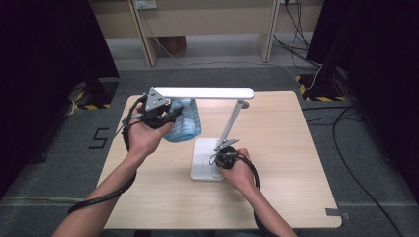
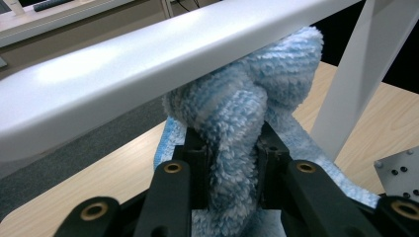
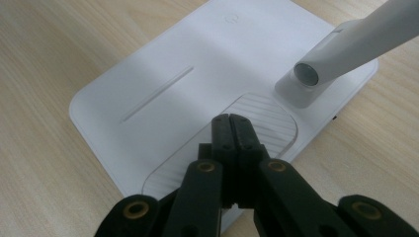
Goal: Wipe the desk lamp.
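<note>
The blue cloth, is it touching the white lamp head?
Touching. In the left gripper view, the blue cloth, clamped between the left gripper jaws, presses up against the underside of the lamp head.

A blue-and-white striped cloth (image 2: 237,123), a white lamp (image 1: 207,92), a pale wooden table (image 1: 291,163).

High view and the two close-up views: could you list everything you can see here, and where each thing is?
Desk lamp: one, white, mid-table; long head held level above the top, slanted arm, flat base.
Cloth: one, light blue, fluffy, bunched under the lamp head, against its underside.
Table: one, pale wood.
Cables: several, black, on the grey floor at right.
Hazard tape: yellow-black strips, floor behind the table.
Left tongs: one pair, black, shut on the cloth.
Right tongs: one pair, black, shut, tips at the lamp base.
Forearms: two, from the bottom edge.
</note>
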Available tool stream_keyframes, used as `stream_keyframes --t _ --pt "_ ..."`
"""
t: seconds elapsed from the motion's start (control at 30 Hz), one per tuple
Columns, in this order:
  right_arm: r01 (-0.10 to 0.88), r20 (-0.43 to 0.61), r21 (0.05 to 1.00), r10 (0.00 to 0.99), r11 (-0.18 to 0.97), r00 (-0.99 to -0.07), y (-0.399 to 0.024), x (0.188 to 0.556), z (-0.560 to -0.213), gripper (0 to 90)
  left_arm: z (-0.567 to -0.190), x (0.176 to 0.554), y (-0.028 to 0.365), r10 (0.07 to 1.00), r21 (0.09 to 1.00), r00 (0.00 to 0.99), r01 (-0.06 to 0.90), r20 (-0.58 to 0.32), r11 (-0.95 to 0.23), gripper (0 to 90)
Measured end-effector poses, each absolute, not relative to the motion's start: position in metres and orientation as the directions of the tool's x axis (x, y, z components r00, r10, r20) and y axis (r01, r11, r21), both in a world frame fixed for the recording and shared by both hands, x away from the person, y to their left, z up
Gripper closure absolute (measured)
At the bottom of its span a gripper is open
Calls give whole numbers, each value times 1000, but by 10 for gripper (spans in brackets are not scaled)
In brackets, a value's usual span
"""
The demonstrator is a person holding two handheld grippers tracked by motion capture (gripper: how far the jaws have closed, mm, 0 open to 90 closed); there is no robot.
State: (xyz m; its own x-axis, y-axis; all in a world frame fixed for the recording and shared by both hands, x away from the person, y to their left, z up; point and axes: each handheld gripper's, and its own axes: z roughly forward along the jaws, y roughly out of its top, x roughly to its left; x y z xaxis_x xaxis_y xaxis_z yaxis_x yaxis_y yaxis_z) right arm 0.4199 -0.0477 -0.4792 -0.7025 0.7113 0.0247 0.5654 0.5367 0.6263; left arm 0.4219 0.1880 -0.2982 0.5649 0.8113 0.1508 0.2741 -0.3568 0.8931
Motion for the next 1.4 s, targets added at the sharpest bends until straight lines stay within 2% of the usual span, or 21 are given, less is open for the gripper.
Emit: stream_keyframes --t 1.4 --pt "559 14 630 713 539 -701 -47 419 -480 900 -298 427 157 782 896 604 246 156 -369 718"
